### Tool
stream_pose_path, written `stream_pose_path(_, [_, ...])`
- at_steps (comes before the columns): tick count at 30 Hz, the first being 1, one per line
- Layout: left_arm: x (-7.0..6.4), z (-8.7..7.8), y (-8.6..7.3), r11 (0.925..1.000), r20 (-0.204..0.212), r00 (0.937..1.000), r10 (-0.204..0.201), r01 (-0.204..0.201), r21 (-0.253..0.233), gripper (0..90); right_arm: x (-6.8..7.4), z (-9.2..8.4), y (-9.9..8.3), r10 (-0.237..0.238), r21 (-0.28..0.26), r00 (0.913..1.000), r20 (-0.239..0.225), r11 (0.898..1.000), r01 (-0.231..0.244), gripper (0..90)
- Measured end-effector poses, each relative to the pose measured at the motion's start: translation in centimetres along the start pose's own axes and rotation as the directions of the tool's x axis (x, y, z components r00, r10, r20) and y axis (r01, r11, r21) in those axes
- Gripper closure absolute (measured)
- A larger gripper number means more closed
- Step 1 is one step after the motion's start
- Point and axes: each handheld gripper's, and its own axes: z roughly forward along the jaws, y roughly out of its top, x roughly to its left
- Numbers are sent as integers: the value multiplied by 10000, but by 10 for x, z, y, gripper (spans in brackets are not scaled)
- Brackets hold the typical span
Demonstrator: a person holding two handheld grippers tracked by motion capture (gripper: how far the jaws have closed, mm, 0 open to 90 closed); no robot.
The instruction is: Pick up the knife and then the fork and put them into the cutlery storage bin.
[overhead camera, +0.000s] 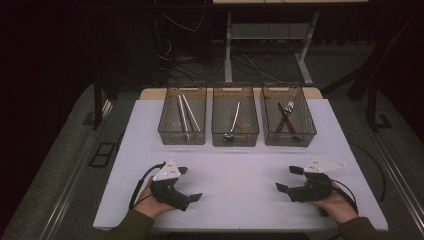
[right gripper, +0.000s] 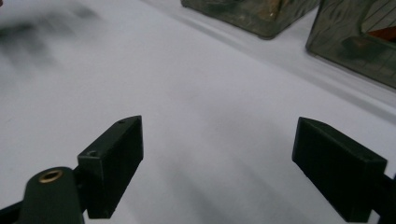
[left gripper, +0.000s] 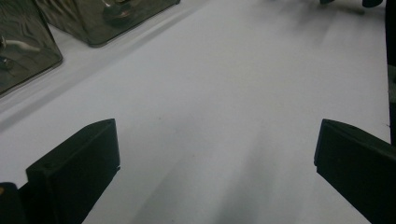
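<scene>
A: What was the biggest thing there?

B: The white table (overhead camera: 240, 200). Everything else sat on it, so I will place things from it.

A: And next in size?

B: Three clear bins in a row at the table's far edge. The left bin (overhead camera: 182, 116) held two pale rods (overhead camera: 187, 113) lying side by side. The middle bin (overhead camera: 235, 116) held a thin curved metal tool (overhead camera: 234, 120). The right bin (overhead camera: 288, 116) held a pair of dark-handled pliers (overhead camera: 286, 119); I could not make out more detail than that.

A: Where were the grippers?

B: Both at the table's near edge, well apart from the bins and from each other. The left gripper (overhead camera: 189, 183) was at the near left, held in a hand (overhead camera: 150, 202), with its jaws pointing across the table towards the right side. The right gripper (overhead camera: 287, 178) was at the near right, in the other hand (overhead camera: 337, 207), pointing back towards the left.

A: Were they holding anything?

B: No. In the left gripper view (left gripper: 215, 154) the jaws stood wide apart with only bare table between them. The right gripper view (right gripper: 217, 158) was the same: jaws spread wide, nothing gripped, bins ahead at the far edge.
</scene>
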Motion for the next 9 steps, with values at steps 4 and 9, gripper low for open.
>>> stream_pose_path(4, [0, 0, 0, 10000, -12, 10000, 7, -7, 3, 0, 3, 0, -3, -96, 103, 9999, -60, 9999, 97, 165])
stream_pose_path(9, [1, 1, -1, 10000, -48, 10000, 3, -3, 70, 0, 1, 2, -5, -177, 291, 9998, -134, 9994, 181, 165])
